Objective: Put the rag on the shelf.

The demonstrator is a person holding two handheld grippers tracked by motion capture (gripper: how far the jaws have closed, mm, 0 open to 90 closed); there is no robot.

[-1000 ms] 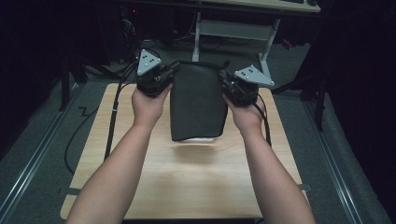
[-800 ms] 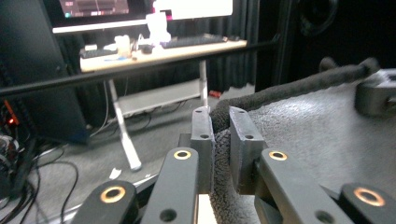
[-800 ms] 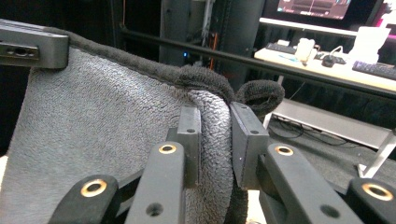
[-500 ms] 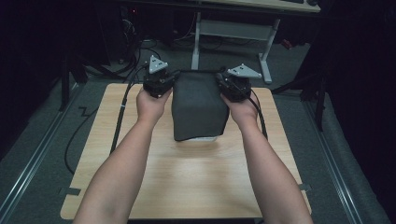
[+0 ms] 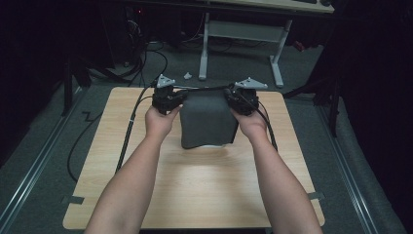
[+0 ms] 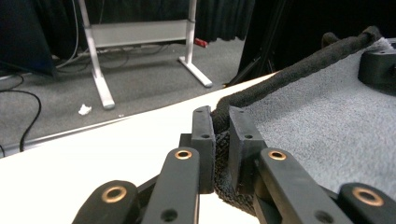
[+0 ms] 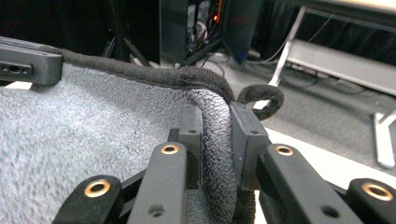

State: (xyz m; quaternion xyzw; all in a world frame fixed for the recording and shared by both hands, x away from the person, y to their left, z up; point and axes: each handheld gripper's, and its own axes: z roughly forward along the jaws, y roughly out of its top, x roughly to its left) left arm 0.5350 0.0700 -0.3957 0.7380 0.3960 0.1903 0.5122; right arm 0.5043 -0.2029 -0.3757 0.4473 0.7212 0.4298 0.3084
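Two forearms of mine reach up from the near edge of the pale wood-grain worktop (image 5: 195, 195), bare and rounded at its corners. Between my hands lies a dark grey towel (image 5: 208, 119), folded to a rough rectangle, its near end resting on the worktop with a sliver of something white under that edge; I cannot tell what it is. My left gripper (image 5: 171, 101) pinches the towel's far left corner and my right gripper (image 5: 237, 101) its far right corner, with the far edge stretched straight between them.

From above the cloth reads as flat and dark. Up close it is looped terry, grey and nubbly, bound with a thick black rolled hem. In the left gripper view my flat black jaws are nearly closed on that hem. In the right gripper view the jaws squeeze a bunched fold, and a small black hanging loop (image 7: 261, 95) curls off the corner. Beyond the worktop are grey carpet, black cables, and a white-legged desk frame (image 5: 241, 36).
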